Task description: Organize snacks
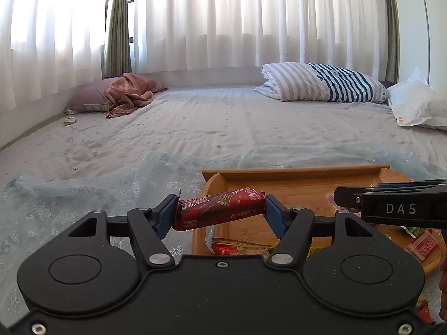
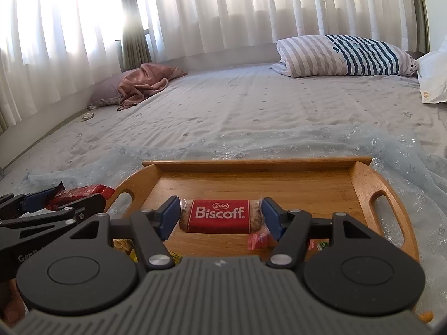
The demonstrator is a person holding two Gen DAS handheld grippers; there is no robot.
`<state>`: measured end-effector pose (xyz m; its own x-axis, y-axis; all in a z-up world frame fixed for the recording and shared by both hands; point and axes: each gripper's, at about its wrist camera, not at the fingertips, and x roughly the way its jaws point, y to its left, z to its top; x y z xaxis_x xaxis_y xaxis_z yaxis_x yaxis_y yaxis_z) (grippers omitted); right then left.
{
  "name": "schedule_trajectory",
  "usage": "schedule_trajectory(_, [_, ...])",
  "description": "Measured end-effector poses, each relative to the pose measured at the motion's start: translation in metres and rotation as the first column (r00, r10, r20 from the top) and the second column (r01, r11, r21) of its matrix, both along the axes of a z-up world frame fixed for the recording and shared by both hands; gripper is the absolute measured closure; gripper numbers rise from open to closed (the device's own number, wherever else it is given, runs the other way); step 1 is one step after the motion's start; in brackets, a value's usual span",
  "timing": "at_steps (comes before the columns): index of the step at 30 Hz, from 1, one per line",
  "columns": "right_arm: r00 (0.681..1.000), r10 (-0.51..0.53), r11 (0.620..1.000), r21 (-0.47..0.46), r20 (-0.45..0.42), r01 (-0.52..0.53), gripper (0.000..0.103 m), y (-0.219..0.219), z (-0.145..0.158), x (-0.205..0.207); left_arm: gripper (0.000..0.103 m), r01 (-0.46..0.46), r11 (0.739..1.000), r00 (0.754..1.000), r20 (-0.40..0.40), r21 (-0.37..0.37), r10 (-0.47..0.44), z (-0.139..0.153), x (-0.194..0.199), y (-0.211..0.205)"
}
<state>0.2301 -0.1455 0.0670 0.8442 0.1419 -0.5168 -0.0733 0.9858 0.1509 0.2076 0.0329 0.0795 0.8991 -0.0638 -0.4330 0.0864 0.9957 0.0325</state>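
My left gripper (image 1: 220,209) is shut on a dark red snack bar (image 1: 220,208), held end to end just above the left rim of the wooden tray (image 1: 293,173). My right gripper (image 2: 220,215) is shut on a red Biscoff biscuit pack (image 2: 219,216), held over the middle of the tray (image 2: 251,164). The left gripper with its red bar (image 2: 81,192) shows at the left edge of the right wrist view; the right gripper's side (image 1: 391,206) shows at the right of the left wrist view. Several small wrapped snacks (image 1: 240,247) lie in the tray's near part, partly hidden.
The tray sits on a sheer pale blue cloth (image 2: 405,153) spread on a grey bed. A striped pillow (image 1: 321,82) and white bag (image 1: 416,106) lie far right; a pink blanket on a purple pillow (image 1: 125,92) lies far left. Curtains hang behind.
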Motion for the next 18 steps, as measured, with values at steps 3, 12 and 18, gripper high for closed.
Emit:
schedule_trajectory(3, [1.000, 0.003, 1.000, 0.003, -0.005, -0.003, 0.036, 0.002, -0.002, 0.006, 0.038, -0.003, 1.000, 1.000, -0.001, -0.004, 0.003, -0.001, 0.003, 0.001])
schedule_trajectory(12, [0.999, 0.013, 1.000, 0.012, -0.032, -0.013, 0.036, 0.003, -0.010, 0.022, 0.038, -0.015, 1.000, 1.000, -0.011, -0.025, 0.015, -0.006, 0.012, 0.007])
schedule_trajectory(18, [0.996, 0.065, 0.998, 0.020, -0.057, -0.064, 0.036, 0.016, -0.018, 0.034, 0.038, -0.035, 0.999, 0.999, -0.022, -0.021, 0.034, -0.010, 0.023, 0.005])
